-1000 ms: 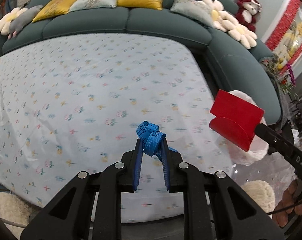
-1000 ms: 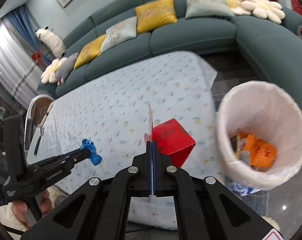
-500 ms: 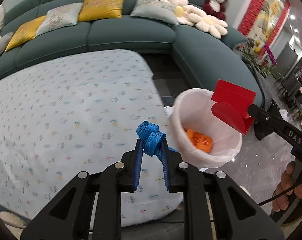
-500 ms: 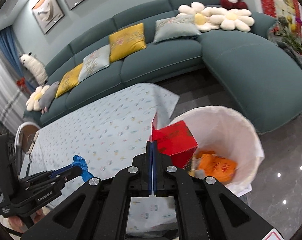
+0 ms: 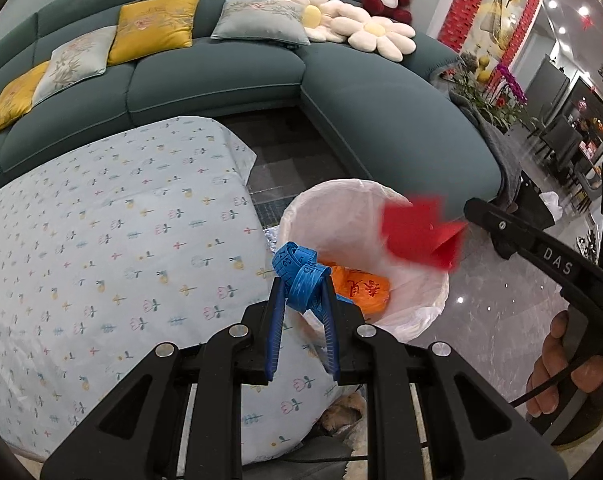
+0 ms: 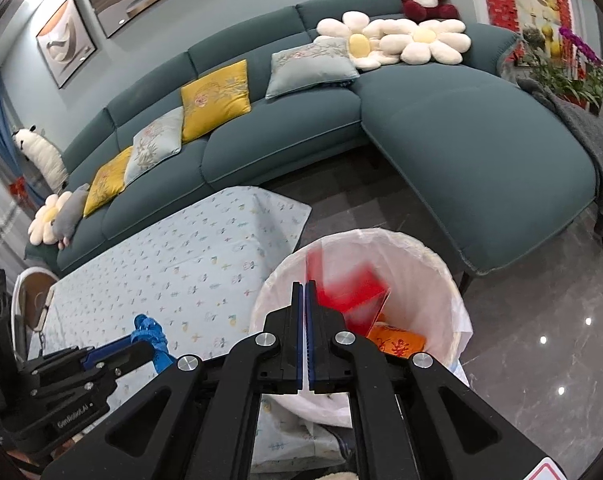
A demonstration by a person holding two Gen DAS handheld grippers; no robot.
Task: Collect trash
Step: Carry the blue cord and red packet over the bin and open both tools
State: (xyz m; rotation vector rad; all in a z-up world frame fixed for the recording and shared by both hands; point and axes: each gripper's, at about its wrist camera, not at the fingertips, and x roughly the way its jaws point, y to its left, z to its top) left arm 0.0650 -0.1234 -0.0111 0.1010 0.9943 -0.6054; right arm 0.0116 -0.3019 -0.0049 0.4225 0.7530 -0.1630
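A bunched blue measuring tape [image 5: 292,259] sits between the pads of my left gripper [image 5: 301,280], which is shut on it beside the rim of the white-lined trash bin [image 5: 341,188]. The tape [image 6: 149,330] and left gripper [image 6: 141,346] also show low on the left in the right wrist view. My right gripper [image 6: 305,285] hangs over the bin [image 6: 421,264], its jaws opening by a narrow gap. The red paper box [image 6: 351,292] is blurred just past the tips, dropping free into the bin. In the left wrist view the box [image 5: 419,232] is over the bin mouth. Orange trash [image 5: 361,290] lies inside.
A table under a flowered cloth [image 5: 121,240] stands left of the bin. A teal corner sofa [image 5: 381,120] with cushions and soft toys wraps the far side. A glossy grey floor [image 6: 541,340] lies to the right. A person's hand [image 5: 557,364] holds the right gripper's handle.
Both grippers have swung right from over the table to the bin. The right jaws have parted slightly and the red box has left them, blurred above the bin. The tape stays gripped.
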